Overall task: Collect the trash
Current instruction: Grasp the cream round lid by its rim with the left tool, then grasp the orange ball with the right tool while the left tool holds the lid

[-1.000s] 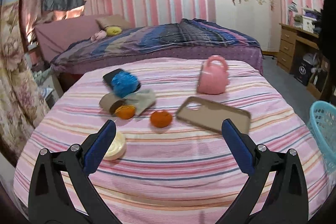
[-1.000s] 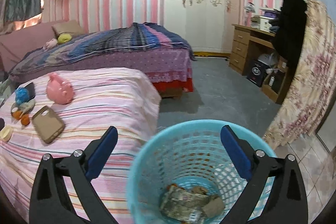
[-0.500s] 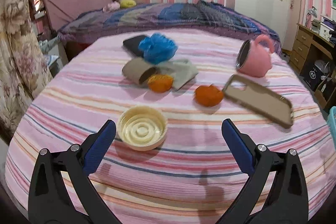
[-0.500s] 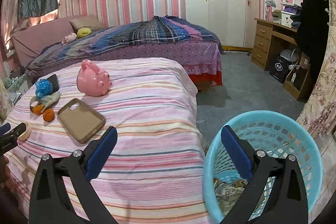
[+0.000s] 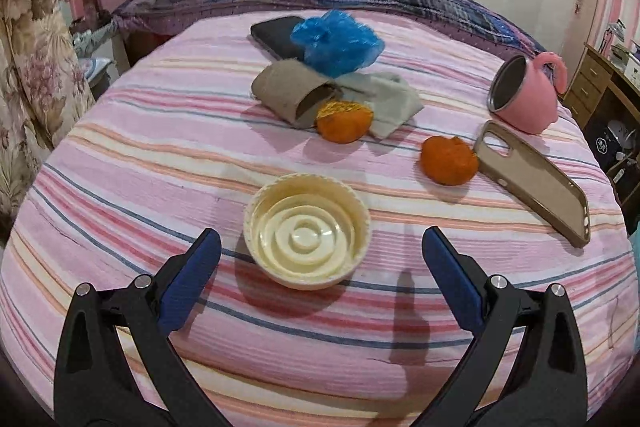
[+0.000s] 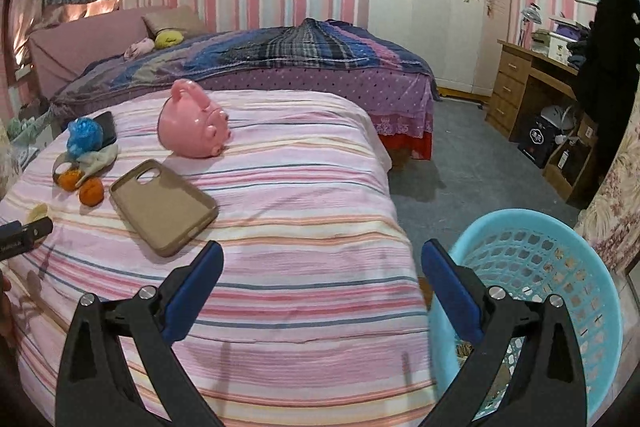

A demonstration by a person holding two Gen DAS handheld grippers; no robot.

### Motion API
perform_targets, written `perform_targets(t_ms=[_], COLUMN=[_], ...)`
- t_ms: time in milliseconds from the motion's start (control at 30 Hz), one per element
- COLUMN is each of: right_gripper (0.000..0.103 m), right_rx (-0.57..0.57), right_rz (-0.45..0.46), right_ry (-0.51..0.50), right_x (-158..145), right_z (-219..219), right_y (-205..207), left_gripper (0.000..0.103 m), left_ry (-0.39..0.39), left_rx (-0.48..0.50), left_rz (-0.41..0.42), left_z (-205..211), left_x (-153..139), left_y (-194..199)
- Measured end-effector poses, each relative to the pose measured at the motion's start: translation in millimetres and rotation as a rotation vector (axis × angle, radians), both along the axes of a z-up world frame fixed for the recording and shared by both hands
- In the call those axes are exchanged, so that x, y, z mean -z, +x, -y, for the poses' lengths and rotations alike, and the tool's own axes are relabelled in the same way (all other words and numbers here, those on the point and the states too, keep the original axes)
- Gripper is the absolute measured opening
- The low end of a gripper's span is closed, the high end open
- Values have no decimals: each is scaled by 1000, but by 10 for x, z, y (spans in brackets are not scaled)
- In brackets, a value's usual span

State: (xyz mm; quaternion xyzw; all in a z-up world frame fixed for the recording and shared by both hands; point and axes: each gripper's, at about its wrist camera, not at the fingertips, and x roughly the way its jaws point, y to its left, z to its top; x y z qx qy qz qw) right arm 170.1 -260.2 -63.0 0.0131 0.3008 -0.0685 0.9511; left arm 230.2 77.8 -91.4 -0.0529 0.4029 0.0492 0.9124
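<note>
A cream plastic lid lies upside down on the striped bedspread, just ahead of my open left gripper and between its fingers' line. Beyond it lie two orange peel pieces, a cardboard tube, a crumpled grey tissue and a blue plastic bag. My right gripper is open and empty over the bed's near right edge. The light blue trash basket stands on the floor to its right, with some trash inside.
A pink pig-shaped mug, a tan phone case and a black phone also lie on the bed. A second bed stands behind. A wooden desk and boxes are at the far right on grey floor.
My left gripper has moved forward and down toward the cream lid, which now sits close between its fingers. My right gripper has swung left from above the basket to over the bed edge.
</note>
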Motion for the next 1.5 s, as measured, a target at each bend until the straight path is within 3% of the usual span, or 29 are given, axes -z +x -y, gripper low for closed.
perform_targets(t_ms=[133, 333, 433, 567, 733, 867, 1133, 1300, 1433, 1500], right_gripper=[97, 97, 97, 97, 97, 97, 97, 95, 74, 72], right_rx=[-12, -43, -71, -123, -202, -258, -372, -426, -441, -444], right_rz=[-12, -37, -39, -35, -55, -47, -94, -136, -182, -180], right_ry=[-5, -29, -53, -50, -63, -54, -129, -168, -193, -179], right_x=[49, 108, 78, 69, 69, 33, 98, 143, 208, 191], right_z=[-70, -279, -402, -574, -955, -1279, -2007, -2355, -2476, -2498], right_y=[29, 100, 123, 143, 331, 511, 880, 1029, 1059, 1060], left_gripper=[92, 61, 61, 61, 61, 61, 61, 61, 61, 61], left_ry=[-25, 10, 30, 111, 61, 105, 59, 65, 43, 44], left_rx=[-4, 18, 24, 26, -4, -65, -167, -195, -196, -189], left_rz=[-19, -19, -19, 8, 71, 98, 94, 93, 95, 94], left_z=[-68, -110, -112, -107, -405, -665, -1207, -1336, -1367, -1353], left_x=[33, 19, 2, -84, -286, -367, -381, -360, -356, -357], left_y=[60, 100, 110, 88, 39, 3, -13, -26, -29, -16])
